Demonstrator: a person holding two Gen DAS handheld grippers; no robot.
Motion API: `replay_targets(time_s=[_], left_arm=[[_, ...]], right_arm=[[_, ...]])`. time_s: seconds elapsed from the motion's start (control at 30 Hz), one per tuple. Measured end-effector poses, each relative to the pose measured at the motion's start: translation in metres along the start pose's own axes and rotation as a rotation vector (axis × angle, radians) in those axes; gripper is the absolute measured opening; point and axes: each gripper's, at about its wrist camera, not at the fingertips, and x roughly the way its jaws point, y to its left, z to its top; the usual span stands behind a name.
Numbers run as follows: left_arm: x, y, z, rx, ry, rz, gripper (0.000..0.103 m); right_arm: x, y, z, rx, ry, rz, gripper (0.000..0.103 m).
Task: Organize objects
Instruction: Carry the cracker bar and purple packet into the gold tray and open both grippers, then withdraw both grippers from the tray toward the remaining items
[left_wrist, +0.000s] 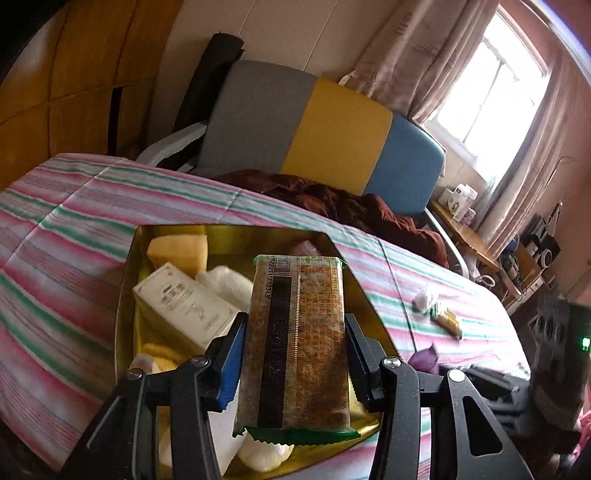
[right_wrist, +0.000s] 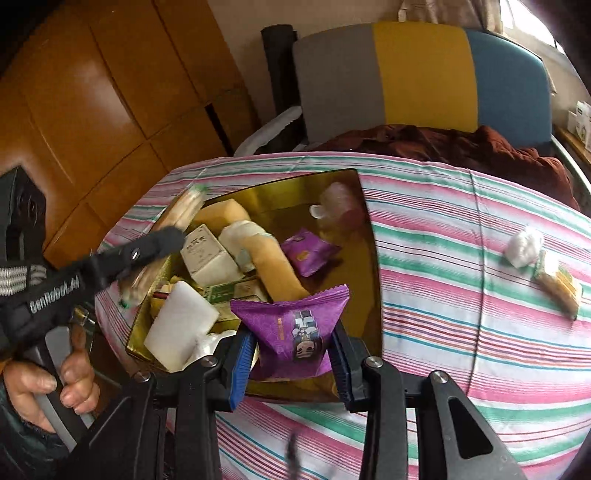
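Note:
My left gripper (left_wrist: 295, 321) is shut on a long orange biscuit packet (left_wrist: 299, 339) with green ends, held over the golden tin box (left_wrist: 229, 232). The right wrist view shows that packet (right_wrist: 184, 206) blurred above the box's left rim, with a left finger (right_wrist: 162, 238) across it. My right gripper (right_wrist: 292, 334) is shut on a purple snack packet (right_wrist: 295, 328) above the near part of the box (right_wrist: 371, 280). Inside the box lie a white carton (right_wrist: 207, 251), yellow sponges (right_wrist: 273, 266), a second purple packet (right_wrist: 308, 254) and a pink cup (right_wrist: 340, 206).
The box sits on a striped bedspread (right_wrist: 461, 332). A white wad (right_wrist: 524, 243) and a small biscuit packet (right_wrist: 557, 280) lie to its right. A brown blanket (right_wrist: 461, 147) and a grey-yellow-blue headboard (right_wrist: 421, 74) are behind. A wooden wardrobe (right_wrist: 110, 92) stands at the left. A hand (right_wrist: 74, 380) holds the left gripper's handle.

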Motion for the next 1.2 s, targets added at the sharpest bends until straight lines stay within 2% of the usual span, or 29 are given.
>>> replay_targets(time_s=[0.1,0.23,0.3,0.37,0.57,0.77,0.9,1.07,1.2], left_arm=[[0.010,-0.003,0.011,-0.032,0.014,-0.053,0.052],[0.024,-0.008,0.030,-0.051,-0.001,-0.091,0.057],[0.029,-0.006,0.037,-0.078,-0.007,-0.085,0.065],[0.031,-0.003,0.038,-0.100,-0.003,-0.082,0.065],[0.024,-0.005,0.013,-0.001,0.015,0.006,0.067],[0.008,-0.007,-0.016,0.094,-0.021,0.113,0.075],[0.000,-0.008,-0.026,0.120,-0.038,0.173,0.076],[-0.007,-0.013,-0.034,0.164,-0.059,0.229,0.079],[-0.008,-0.019,-0.039,0.193,-0.060,0.247,0.080]], right_arm=[[0.006,0.005,-0.001,-0.009,0.011,-0.006,0.047],[0.013,0.010,-0.007,-0.019,0.037,-0.011,0.047],[0.017,0.011,-0.011,-0.022,0.050,-0.014,0.047],[0.017,0.011,-0.013,-0.024,0.055,-0.015,0.047],[0.015,0.010,-0.016,-0.013,0.047,-0.019,0.047],[0.011,0.006,-0.018,-0.005,0.032,-0.042,0.047],[0.008,0.004,-0.019,0.009,0.022,-0.059,0.047],[0.002,0.002,-0.019,0.015,-0.001,-0.077,0.047],[0.000,0.002,-0.018,0.013,-0.012,-0.086,0.048]])
